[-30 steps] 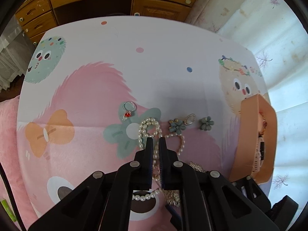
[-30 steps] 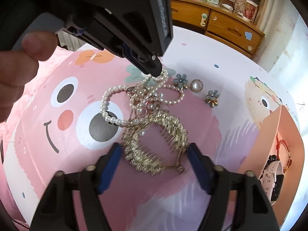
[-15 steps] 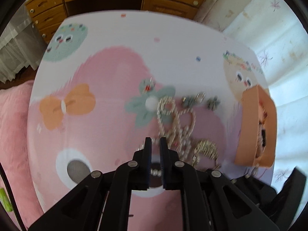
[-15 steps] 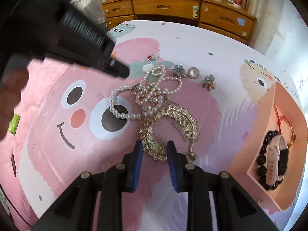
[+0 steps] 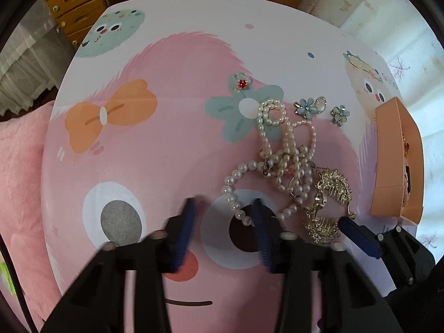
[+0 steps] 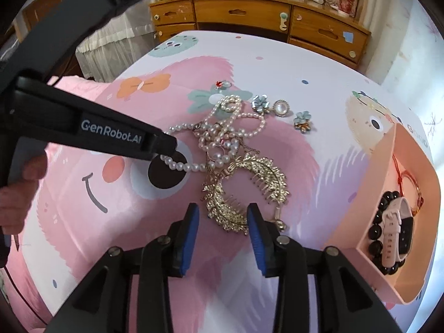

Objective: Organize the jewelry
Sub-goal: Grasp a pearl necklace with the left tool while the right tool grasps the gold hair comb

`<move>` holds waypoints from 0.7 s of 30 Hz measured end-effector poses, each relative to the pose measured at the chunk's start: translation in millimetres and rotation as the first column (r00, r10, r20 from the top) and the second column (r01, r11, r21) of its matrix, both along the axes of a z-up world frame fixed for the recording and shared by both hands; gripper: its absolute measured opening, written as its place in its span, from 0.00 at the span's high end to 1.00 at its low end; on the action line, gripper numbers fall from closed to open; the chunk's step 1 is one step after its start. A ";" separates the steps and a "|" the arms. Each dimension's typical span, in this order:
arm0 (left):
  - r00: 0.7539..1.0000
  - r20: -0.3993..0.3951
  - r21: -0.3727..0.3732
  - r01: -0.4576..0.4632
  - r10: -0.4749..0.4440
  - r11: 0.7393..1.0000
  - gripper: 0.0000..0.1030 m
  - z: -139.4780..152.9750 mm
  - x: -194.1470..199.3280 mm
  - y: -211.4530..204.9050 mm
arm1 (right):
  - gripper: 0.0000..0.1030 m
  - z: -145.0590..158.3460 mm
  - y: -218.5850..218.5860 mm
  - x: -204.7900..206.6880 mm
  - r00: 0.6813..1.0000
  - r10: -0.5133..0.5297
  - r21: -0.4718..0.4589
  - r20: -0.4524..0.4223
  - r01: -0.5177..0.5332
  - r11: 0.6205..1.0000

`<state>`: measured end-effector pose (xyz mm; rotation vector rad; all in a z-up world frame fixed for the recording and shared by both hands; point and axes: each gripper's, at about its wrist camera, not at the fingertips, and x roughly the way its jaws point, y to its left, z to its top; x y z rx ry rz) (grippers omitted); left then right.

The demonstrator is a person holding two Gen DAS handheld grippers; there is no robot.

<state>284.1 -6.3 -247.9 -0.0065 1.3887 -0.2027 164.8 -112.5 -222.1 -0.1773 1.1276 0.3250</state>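
A tangle of pearl strands [image 5: 280, 152] [image 6: 222, 136] lies on the cartoon-print cloth, with a gold rhinestone hair comb [image 5: 327, 202] [image 6: 244, 191] beside it. My left gripper [image 5: 224, 211] is open, its fingers on either side of the strand's near loop, low over the cloth. My right gripper [image 6: 222, 216] is open with its fingers around the near end of the comb. A red-stone ring [image 5: 241, 82] [image 6: 223, 84], two blue flower pieces [image 5: 306, 106] [image 6: 302, 119] and a pearl brooch [image 6: 280, 107] lie beyond.
A peach jewelry box [image 5: 396, 161] [image 6: 369, 194] stands at the right, holding a black bead bracelet [image 6: 380, 233], a pink watch [image 6: 396, 236] and a red cord bracelet [image 6: 410, 186]. A wooden dresser [image 6: 249, 16] is behind the table. A pink cushion [image 5: 19, 166] lies left.
My left gripper has opened and pulled back from the far pearls to the near loop. My right gripper closed partway, then opened somewhat around the comb's near end.
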 end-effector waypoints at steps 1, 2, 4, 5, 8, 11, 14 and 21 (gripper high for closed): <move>1.000 0.009 -0.001 0.011 -0.011 1.000 0.85 -0.1 -0.6 -0.4 | 0.65 -0.8 -0.3 1.7 1.000 0.001 -0.005 0.001 -0.001 1.000; 1.000 0.014 -0.013 0.011 -0.011 1.000 0.88 -0.2 -1.0 0.7 | 0.65 -0.1 0.5 1.8 1.000 0.005 -0.011 0.011 -0.004 1.000; 1.000 0.017 -0.024 0.003 -0.003 1.000 0.91 -0.1 0.0 2.1 | 0.66 0.3 2.9 1.9 1.000 0.018 -0.028 0.013 -0.018 0.999; 1.000 0.012 -0.030 0.000 0.000 1.000 0.94 -0.2 1.0 3.7 | 0.69 0.6 4.2 2.7 1.000 0.026 -0.042 0.014 -0.025 0.999; 0.999 -0.015 -0.075 -0.030 0.029 0.997 0.95 -0.2 2.8 12.1 | 0.75 2.3 3.7 5.6 1.000 0.023 -0.046 -0.007 -0.023 0.999; 0.998 -0.055 -0.107 -0.047 0.042 0.993 0.95 0.9 -0.2 22.2 | 0.79 4.1 1.1 6.3 1.000 -0.001 -0.014 -0.028 0.001 1.000; 0.996 -0.085 -0.114 -0.032 0.022 0.993 0.95 1.7 -5.5 26.4 | 1.00 4.4 -1.4 5.1 0.997 -0.039 0.052 -0.070 0.043 0.998; 0.988 -0.145 -0.120 0.035 -0.053 0.992 0.95 6.8 -32.6 45.7 | 1.00 -0.7 -2.1 -7.6 0.975 -0.147 0.121 -0.164 0.168 0.978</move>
